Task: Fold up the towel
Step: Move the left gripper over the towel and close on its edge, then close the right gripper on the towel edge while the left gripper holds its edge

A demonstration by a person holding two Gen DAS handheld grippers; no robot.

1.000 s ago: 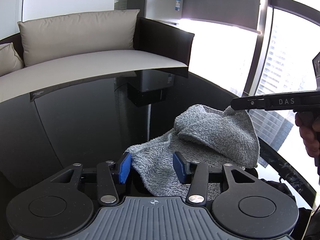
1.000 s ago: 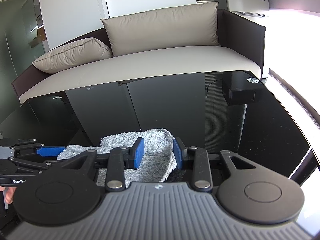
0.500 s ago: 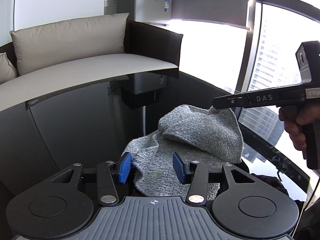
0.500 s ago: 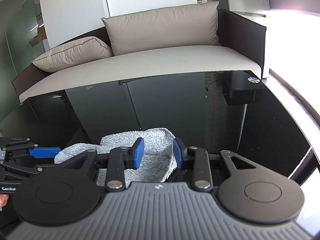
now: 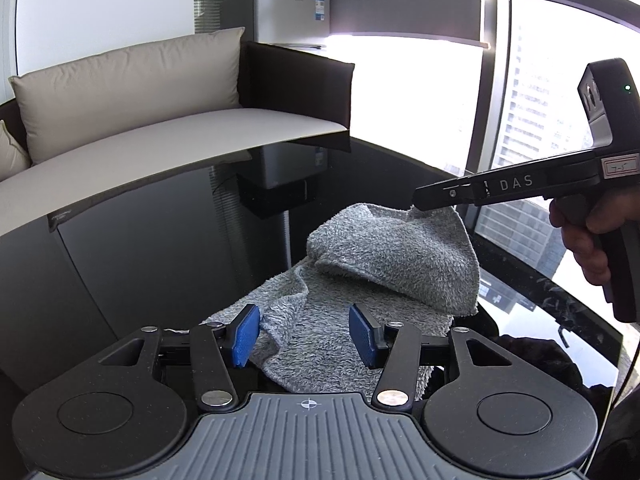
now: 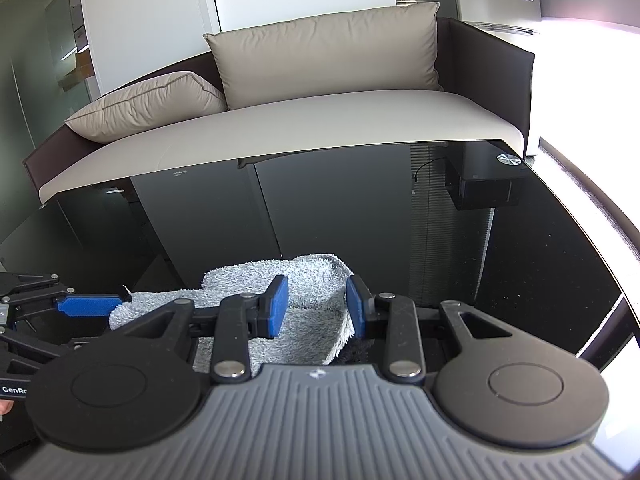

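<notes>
The left claw (image 5: 304,334) is opening, its 2 blue pads (image 5: 245,334) spread either side of the grey towel's (image 5: 372,264) near edge without pressing it. The towel lies crumpled on the black glass table (image 5: 160,232), running ahead and right from that claw. The right claw (image 6: 316,306) has a raised fold between its pads; whether they grip it I cannot tell.

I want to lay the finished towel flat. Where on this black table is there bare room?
The table is bare between the towel and the sofa, and in the right wrist view right of the towel toward the window edge. It is crowded near the front, where the left gripper, jaws opening, and right gripper flank the towel.
</notes>
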